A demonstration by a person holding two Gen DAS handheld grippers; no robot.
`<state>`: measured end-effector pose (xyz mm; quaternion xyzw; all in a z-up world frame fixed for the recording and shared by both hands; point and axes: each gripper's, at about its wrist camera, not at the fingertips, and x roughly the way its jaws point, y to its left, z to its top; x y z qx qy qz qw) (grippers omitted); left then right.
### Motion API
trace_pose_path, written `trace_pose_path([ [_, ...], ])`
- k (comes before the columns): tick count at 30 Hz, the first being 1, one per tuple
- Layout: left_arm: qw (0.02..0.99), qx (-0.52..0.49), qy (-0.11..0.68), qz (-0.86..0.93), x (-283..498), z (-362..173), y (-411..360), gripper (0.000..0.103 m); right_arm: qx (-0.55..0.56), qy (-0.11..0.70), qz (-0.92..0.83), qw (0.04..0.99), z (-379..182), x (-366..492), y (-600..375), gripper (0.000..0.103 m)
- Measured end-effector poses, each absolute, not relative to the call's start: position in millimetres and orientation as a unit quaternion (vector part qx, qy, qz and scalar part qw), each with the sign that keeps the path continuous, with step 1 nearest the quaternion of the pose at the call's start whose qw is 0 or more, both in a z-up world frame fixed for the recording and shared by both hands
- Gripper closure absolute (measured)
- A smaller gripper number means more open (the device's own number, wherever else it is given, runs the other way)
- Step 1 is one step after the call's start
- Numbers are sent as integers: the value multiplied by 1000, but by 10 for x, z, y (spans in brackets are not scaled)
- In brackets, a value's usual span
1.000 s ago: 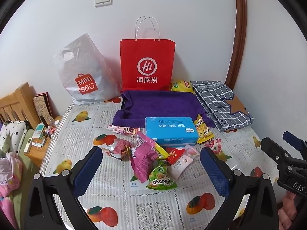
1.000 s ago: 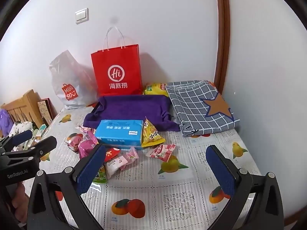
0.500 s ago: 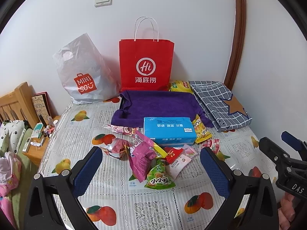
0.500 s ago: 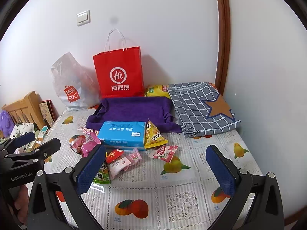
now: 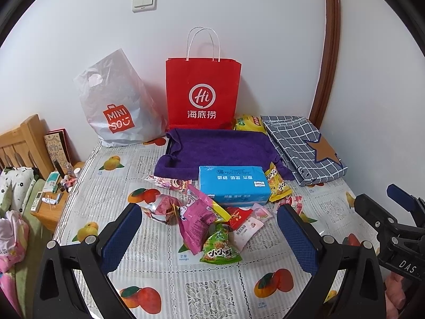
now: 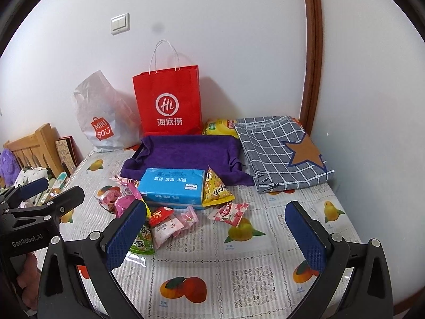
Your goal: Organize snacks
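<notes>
We hold both claws level above the near fruit-printed tablecloth (image 5: 87, 186): left gripper (image 5: 209, 231) and right gripper (image 6: 215, 228) spread wide, empty, short of the crinkly snack packets (image 5: 202, 220).

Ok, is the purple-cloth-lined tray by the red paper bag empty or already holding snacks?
Empty: the purple-cloth-lined tray shows only bare cloth; the snack packets lie loose on the table in front of it.

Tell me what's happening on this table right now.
A person holds two grippers, both open and empty, above a fruit-print table. The left gripper hangs over a loose pile of snack packets in front of a blue tissue box. The right gripper holds nothing. A purple-lined tray behind them is empty; sorting hasn't begun.
</notes>
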<state>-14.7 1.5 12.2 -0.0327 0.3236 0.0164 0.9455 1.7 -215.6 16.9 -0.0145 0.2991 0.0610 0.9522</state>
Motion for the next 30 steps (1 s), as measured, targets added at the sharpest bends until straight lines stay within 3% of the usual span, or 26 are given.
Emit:
trace_pose_path([
  [30, 947, -39, 320, 13, -141, 136, 22, 1, -6, 296, 56, 954, 177, 10, -2195, 0],
])
